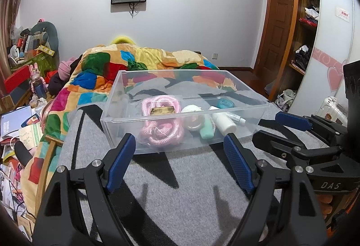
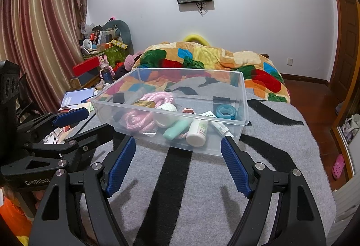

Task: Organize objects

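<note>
A clear plastic bin (image 1: 126,129) (image 2: 244,97) stands on a grey and black blanket (image 1: 180,189) (image 2: 198,189). Inside lie a pink rope (image 1: 157,131) (image 2: 139,121), a white ball (image 1: 191,108) (image 2: 167,108), a mint green tube (image 1: 205,131) (image 2: 176,129), a white bottle (image 1: 223,123) (image 2: 198,132), a small white tube (image 1: 235,117) (image 2: 221,128) and a blue tape roll (image 1: 223,103) (image 2: 226,111). My left gripper (image 1: 180,148) is open and empty, just short of the bin's near wall. My right gripper (image 2: 178,149) is open and empty at the bin too.
A colourful quilt (image 1: 144,59) (image 2: 202,54) lies bunched behind the bin. Books and clutter (image 1: 20,124) crowd the floor at the left. A wardrobe (image 1: 303,21) and a wooden door stand at the right. A pink shoe (image 2: 338,166) lies on the wood floor.
</note>
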Motion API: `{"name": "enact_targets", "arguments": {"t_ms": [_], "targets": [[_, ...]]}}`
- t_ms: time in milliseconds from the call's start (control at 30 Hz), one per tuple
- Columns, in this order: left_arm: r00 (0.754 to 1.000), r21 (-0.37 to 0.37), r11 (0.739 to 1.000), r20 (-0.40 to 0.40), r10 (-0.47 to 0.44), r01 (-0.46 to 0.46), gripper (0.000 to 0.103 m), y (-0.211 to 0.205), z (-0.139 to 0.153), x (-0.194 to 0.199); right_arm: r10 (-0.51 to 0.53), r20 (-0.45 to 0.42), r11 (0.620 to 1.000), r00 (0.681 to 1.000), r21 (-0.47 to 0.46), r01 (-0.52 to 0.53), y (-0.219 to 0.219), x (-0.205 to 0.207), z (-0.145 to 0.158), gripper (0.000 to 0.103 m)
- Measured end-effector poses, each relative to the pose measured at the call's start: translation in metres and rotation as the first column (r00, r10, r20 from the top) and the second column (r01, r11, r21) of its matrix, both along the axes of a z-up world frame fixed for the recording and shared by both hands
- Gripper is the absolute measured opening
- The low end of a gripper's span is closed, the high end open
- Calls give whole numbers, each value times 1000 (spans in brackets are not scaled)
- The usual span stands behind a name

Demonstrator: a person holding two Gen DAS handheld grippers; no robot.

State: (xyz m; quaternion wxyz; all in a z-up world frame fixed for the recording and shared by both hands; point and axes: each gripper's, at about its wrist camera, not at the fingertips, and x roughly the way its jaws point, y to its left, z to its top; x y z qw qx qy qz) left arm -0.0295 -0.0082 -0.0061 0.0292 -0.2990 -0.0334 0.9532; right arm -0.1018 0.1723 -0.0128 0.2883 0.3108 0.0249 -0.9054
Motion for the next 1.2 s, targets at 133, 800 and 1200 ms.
{"name": "enact_targets", "arguments": {"t_ms": [133,800,1200], "targets": [[1000,0,1000,-1,-1,1,81,0,0,0,0,0,1000,1000,0,0,0,0,0,76],[1000,10,1000,2,-3,3,83,-2,0,-1,2,4,1000,1000,-1,-2,0,0,-1,76],[1000,52,999,0,0,0,92,-7,3,2,-3,8,1000,1000,-3,3,0,1,-2,76]]}}
